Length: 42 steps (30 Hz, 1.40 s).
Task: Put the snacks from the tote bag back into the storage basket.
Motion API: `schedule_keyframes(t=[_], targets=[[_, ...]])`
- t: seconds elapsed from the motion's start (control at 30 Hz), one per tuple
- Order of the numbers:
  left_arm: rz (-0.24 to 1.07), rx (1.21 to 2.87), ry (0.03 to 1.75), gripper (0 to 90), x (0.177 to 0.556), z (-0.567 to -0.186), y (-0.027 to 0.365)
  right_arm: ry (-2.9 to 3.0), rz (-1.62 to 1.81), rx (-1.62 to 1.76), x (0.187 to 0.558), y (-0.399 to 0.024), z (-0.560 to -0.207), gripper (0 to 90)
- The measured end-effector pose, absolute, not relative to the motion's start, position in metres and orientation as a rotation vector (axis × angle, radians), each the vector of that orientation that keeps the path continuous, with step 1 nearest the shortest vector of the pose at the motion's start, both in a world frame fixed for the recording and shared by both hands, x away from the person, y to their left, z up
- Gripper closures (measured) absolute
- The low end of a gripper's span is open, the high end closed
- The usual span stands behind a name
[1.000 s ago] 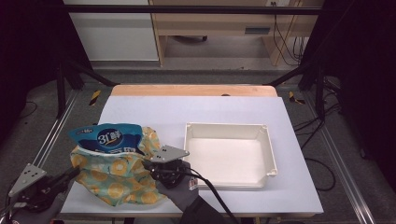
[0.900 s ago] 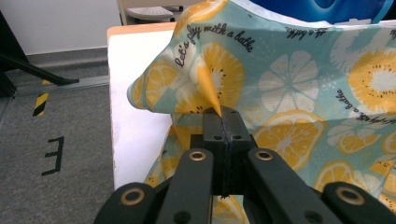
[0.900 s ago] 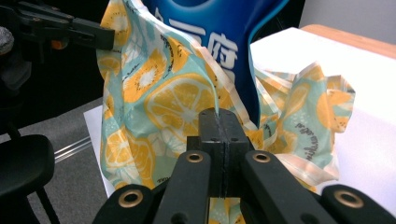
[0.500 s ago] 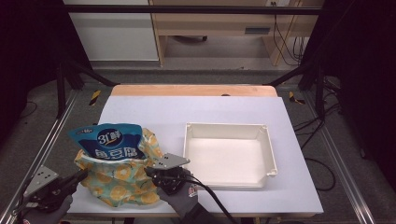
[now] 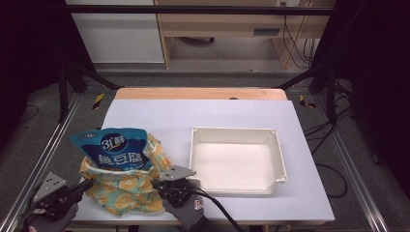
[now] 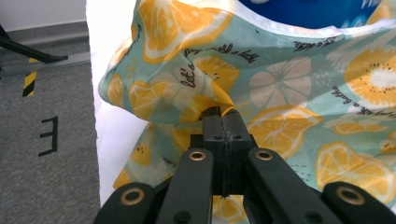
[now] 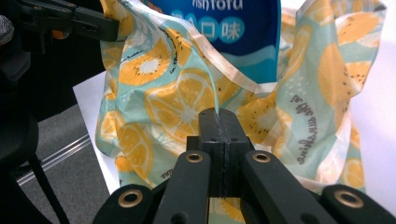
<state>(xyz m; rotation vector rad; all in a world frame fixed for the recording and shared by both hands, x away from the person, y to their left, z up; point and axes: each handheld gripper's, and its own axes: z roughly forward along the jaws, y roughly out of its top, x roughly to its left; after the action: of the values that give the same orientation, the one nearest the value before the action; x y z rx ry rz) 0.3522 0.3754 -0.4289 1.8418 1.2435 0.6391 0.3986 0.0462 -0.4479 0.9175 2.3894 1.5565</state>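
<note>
Lemon-print cloth bag (image 5: 123,186) sits at the table's (image 5: 232,116) near left corner, just left of the white tray (image 5: 237,162). Left gripper (image 6: 219,114) and right gripper (image 7: 218,114) each have jaws clamped together on a fold of the bag's fabric. A blue snack packet (image 5: 113,150) stands inside, its lower half hidden by cloth and its small print unreadable
</note>
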Motion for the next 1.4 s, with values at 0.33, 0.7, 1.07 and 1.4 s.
schedule_keyframes(t=[0.33,0.7,1.07,1.4], targets=[[0.617,1.899,1.251,90.0,0.356,-0.441,0.373,2.415,1.523,0.943,0.396,0.050,-0.464,90.0],[0.555,1.921,1.262,89.0,0.359,-0.454,0.375,2.455,1.461,0.967,0.397,0.053,-0.476,89.9],[0.521,1.956,1.279,87.1,0.362,-0.462,0.377,2.488,1.395,0.975,0.399,0.056,-0.484,89.8],[0.506,1.997,1.283,83.9,0.363,-0.468,0.376,2.509,1.355,0.989,0.400,0.057,-0.489,89.8]])
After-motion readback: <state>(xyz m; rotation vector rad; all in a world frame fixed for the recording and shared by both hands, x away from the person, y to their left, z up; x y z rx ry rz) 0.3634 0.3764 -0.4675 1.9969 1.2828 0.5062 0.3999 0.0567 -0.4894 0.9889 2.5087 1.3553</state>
